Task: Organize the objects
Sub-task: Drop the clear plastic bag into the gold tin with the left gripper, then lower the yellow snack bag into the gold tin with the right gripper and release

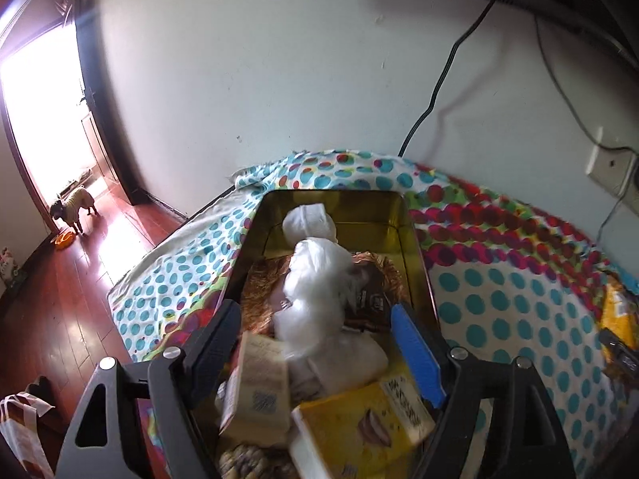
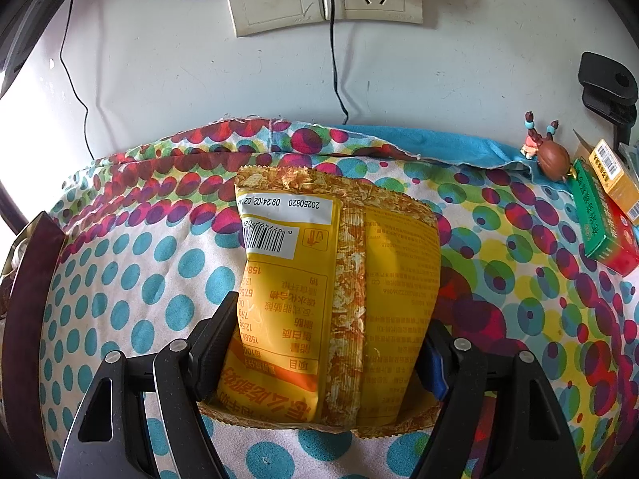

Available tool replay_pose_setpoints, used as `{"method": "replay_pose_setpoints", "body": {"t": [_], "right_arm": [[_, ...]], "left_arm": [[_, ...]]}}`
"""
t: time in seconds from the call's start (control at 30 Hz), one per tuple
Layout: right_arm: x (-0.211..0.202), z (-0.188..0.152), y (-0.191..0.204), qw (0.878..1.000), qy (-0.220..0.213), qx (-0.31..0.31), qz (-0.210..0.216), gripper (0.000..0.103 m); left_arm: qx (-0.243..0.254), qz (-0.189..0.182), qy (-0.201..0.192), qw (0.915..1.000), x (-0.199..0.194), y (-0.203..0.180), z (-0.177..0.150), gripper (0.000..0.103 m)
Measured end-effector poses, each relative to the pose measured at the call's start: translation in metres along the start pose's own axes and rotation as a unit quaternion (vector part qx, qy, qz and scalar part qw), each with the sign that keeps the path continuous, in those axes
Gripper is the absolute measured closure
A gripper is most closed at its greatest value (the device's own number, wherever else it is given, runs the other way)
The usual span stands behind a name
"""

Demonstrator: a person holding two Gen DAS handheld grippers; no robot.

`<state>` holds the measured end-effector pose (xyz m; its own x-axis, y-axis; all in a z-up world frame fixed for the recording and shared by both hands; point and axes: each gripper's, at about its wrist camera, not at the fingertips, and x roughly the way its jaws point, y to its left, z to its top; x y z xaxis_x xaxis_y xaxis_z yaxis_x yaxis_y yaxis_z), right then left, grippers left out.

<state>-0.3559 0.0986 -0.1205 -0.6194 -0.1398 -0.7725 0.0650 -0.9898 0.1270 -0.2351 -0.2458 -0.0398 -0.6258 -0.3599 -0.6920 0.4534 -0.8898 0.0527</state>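
My right jaws [image 2: 325, 343] pinch the packet [image 2: 339, 279] by its sides to carry it; my left jaws [image 1: 319, 355] gape over the tin [image 1: 415, 247], holding nothing.

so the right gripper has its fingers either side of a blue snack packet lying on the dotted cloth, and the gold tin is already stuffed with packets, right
Not quite: the flat foil snack packet between the fingers of the right gripper is yellow, not blue, as the right wrist view shows. It does lie on the spotted multicoloured cloth. In the left wrist view, the open rectangular gold metal tin already holds several packets.
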Motion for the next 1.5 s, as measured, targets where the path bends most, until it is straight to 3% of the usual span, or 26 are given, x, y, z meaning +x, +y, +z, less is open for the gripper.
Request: {"method": "replay_pose_setpoints", "body": {"t": [0.13,0.33,0.5,0.73,0.93,1.1,1.23,1.5], "right_arm": [[-0.003,-0.001,-0.003,1.0,-0.003,0.003,0.009,0.028],[-0.016,-0.005,0.016,1.0,-0.011,-0.022,-0.013,0.029],[-0.052,-0.013,0.081,0.995,-0.031,-0.094,0.002,0.029],[-0.129,-0.025,0.216,0.975,-0.063,-0.183,0.108,0.029],[-0.143,-0.051,0.31,0.959,-0.052,-0.25,0.126,0.029],[-0.12,-0.068,0.34,0.96,-0.012,-0.253,0.123,0.029],[-0.091,-0.081,0.348,0.961,0.016,-0.26,0.091,0.029],[-0.065,-0.074,0.358,0.962,0.014,-0.265,0.062,0.028]], "left_arm": [[-0.026,-0.036,-0.029,0.9986,-0.052,0.025,-0.021,0.022],[-0.018,-0.053,-0.036,0.9978,-0.115,0.07,-0.113,0.022],[-0.025,-0.056,-0.007,0.9981,-0.123,0.09,-0.162,0.022],[-0.038,-0.077,-0.017,0.9961,-0.133,0.101,-0.174,0.022],[-0.049,-0.068,-0.035,0.9959,-0.136,0.122,-0.177,0.022],[-0.066,-0.058,-0.035,0.9955,-0.129,0.134,-0.18,0.022],[-0.061,-0.054,-0.035,0.996,-0.126,0.134,-0.181,0.022],[-0.074,-0.054,-0.028,0.9954,-0.116,0.14,-0.179,0.022]]}}
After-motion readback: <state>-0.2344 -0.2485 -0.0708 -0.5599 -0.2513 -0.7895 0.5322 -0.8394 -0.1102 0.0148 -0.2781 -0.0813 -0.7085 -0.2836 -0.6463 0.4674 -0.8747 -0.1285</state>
